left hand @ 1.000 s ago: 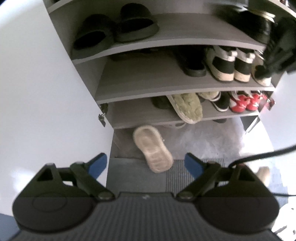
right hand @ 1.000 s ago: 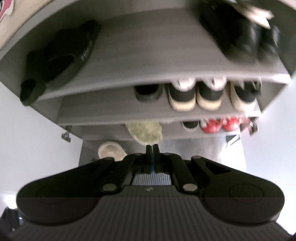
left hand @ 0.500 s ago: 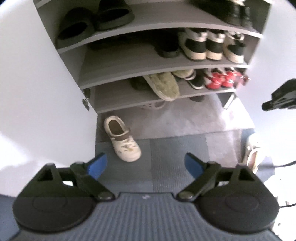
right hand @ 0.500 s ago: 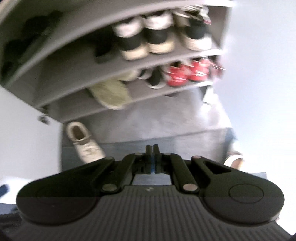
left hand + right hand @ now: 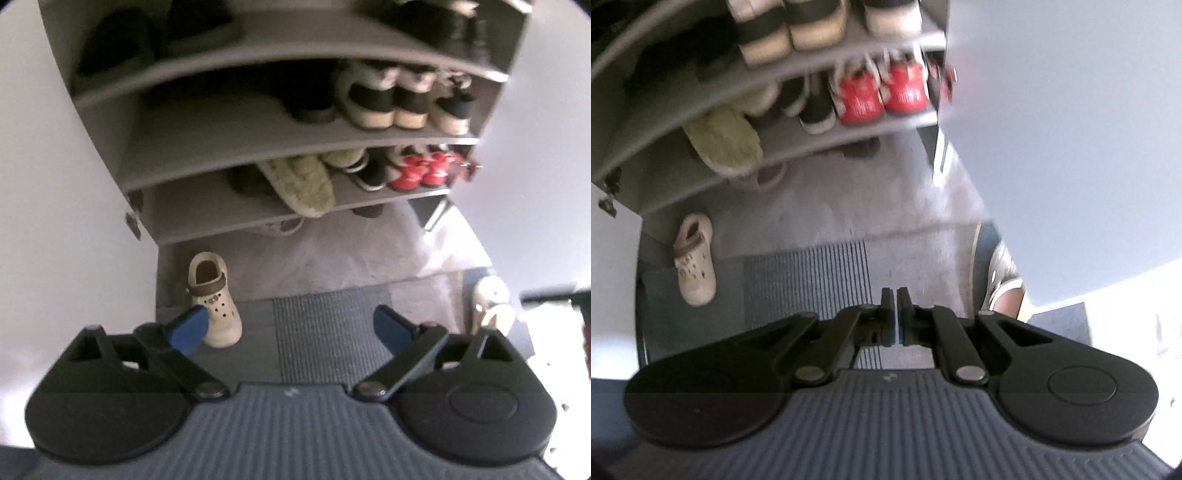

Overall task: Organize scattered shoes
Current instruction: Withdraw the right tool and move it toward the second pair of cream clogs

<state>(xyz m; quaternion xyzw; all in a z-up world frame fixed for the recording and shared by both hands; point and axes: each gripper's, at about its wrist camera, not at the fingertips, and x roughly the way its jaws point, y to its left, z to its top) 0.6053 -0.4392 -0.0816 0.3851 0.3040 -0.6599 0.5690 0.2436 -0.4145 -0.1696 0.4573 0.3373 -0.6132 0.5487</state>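
Cream clog point(image 5: 214, 299) sits loose on the mat below the shoe rack point(image 5: 295, 206); our left gripper point(image 5: 291, 325) is spread wide, right gripper point(image 5: 896, 295) pinched together. Off-centre grab probably tips it.

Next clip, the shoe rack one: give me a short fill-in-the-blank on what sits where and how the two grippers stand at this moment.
1. The cream clog stands on the ____, in front of the rack's left end.
2. The pair of ____ sneakers sits at the right end of the lowest shelf.
3. The left gripper is ____, with nothing between its blue pads.
4. The right gripper's jaws are ____, holding nothing.

Missing words: floor; red; open; shut
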